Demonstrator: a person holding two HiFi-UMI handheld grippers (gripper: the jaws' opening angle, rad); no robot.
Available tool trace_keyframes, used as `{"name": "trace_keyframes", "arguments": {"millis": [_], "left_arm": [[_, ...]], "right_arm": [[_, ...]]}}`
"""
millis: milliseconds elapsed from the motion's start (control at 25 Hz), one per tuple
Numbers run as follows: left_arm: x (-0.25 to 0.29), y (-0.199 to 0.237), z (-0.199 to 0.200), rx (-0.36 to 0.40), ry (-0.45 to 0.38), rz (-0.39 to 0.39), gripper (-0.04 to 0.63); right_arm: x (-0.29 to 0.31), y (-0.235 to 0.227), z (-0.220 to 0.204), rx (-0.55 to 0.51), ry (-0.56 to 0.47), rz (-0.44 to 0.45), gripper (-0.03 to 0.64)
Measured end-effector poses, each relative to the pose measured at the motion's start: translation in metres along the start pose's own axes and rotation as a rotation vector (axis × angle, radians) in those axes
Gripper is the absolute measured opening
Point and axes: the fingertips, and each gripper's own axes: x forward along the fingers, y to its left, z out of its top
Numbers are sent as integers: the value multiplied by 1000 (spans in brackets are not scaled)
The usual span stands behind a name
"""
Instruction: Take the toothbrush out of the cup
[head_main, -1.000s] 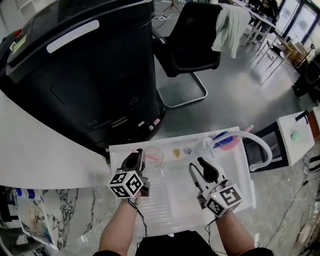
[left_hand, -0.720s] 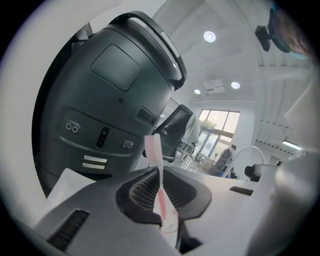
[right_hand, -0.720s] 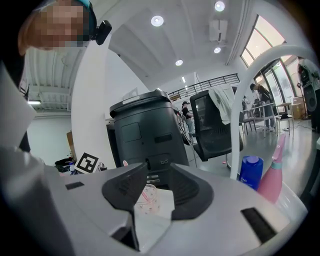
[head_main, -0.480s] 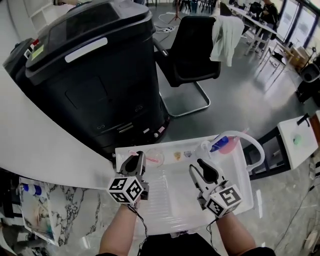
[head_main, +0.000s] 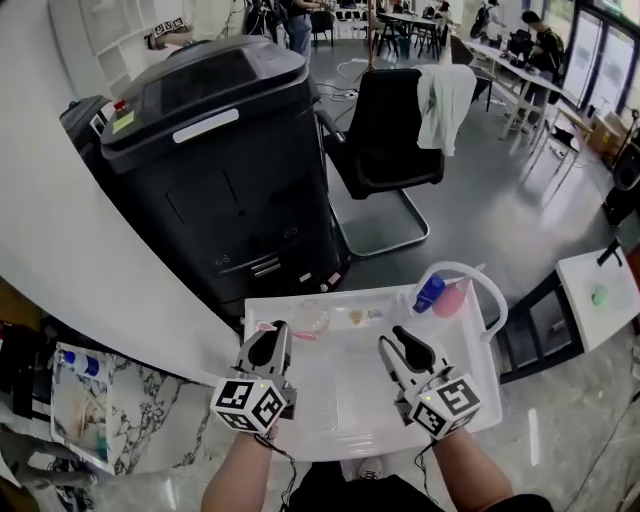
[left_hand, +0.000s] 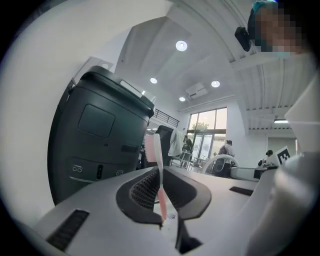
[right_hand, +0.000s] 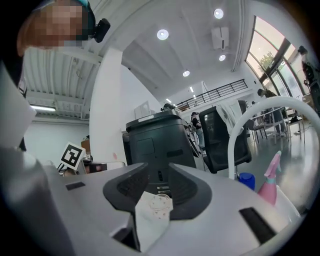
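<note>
My left gripper (head_main: 270, 338) is shut on a pink toothbrush (head_main: 266, 326). In the left gripper view the toothbrush (left_hand: 160, 186) stands upright between the pads, bristle head on top, with the left gripper (left_hand: 159, 172) pointing level in the air. The clear cup (head_main: 312, 318) stands at the back of the white tray (head_main: 470, 390), beyond and to the right of the left jaws. My right gripper (head_main: 403, 340) hovers over the tray's right half, its jaws closing with nothing between them. In the right gripper view the cup (right_hand: 161, 202) shows far off through the gap of the right gripper (right_hand: 158, 182).
A blue-capped bottle (head_main: 430, 292), a pink spray bottle (head_main: 453, 298) and a white arched tube (head_main: 470, 275) sit at the tray's back right. A large black machine (head_main: 220, 150) and a black chair (head_main: 395, 130) stand beyond. A white curved counter (head_main: 90, 290) runs left.
Both grippers have risen. The left one has drawn back from the cup with the toothbrush in it. The right jaws have narrowed a little.
</note>
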Motion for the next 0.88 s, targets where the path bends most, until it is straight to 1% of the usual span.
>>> {"name": "trace_keyframes", "arguments": {"millis": [80,200,400,640,880], "left_arm": [[-19,-13,7,25,-18,10,35],[-48,-36,15,64,-45,27,35],[-99,-70,20,91,-80,62,35],[-159,-94,6,128,-66,122,35],[-206,-102,-4,160,-27,170,35]], "right_arm": [[-11,5,5,-2,-11,14,118],[-31,11,10,-4,-28,35,64],[-58,28,12,-8,-29,80,21],[-75,56,0,11,-5,147,17],[-81,95,-15,25,26,214,17]]}}
